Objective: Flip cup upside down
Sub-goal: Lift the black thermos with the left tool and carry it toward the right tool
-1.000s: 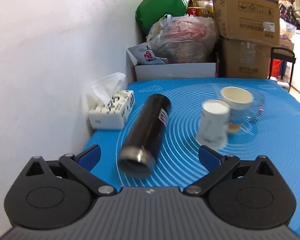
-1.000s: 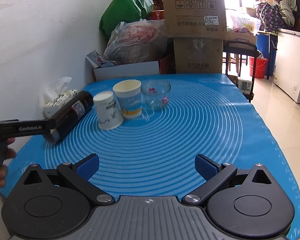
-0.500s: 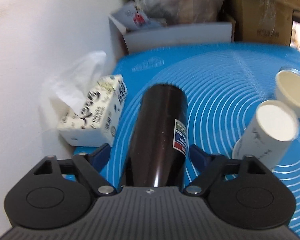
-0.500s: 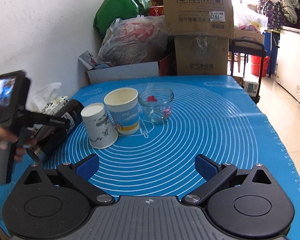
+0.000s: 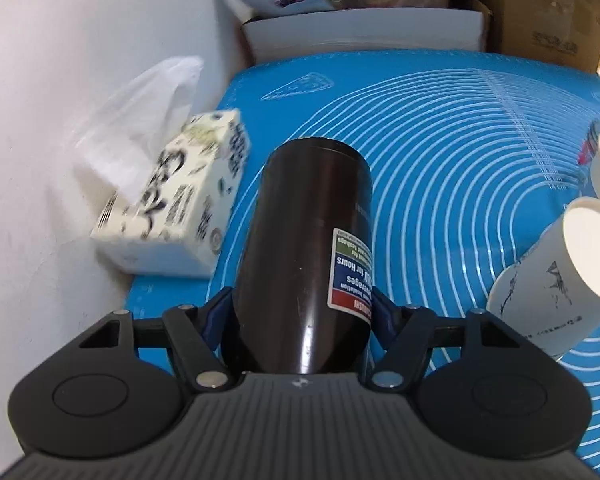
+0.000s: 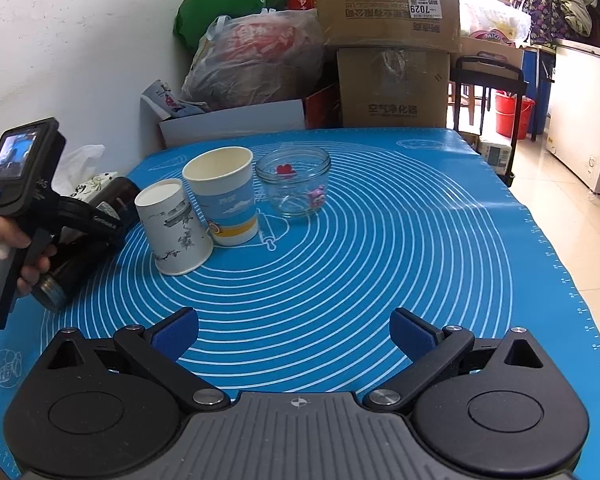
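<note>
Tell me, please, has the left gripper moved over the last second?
Yes. The left gripper advanced toward the tissue box and its fingers now straddle the dark flask, lying on the mat.

Tissue box [image 5: 176, 196] by the wall, glass jar [image 6: 294, 186] (empty) on the mat [image 6: 400, 240].

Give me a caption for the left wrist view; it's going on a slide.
Left claw closed around a dark flask lying on the blue mat, tissue box alongside.

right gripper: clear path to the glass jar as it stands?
Probably yes. The right gripper is open and empty, and bare blue mat lies between it and the glass jar. The paper cups stand to the jar's left, off that line.
</note>
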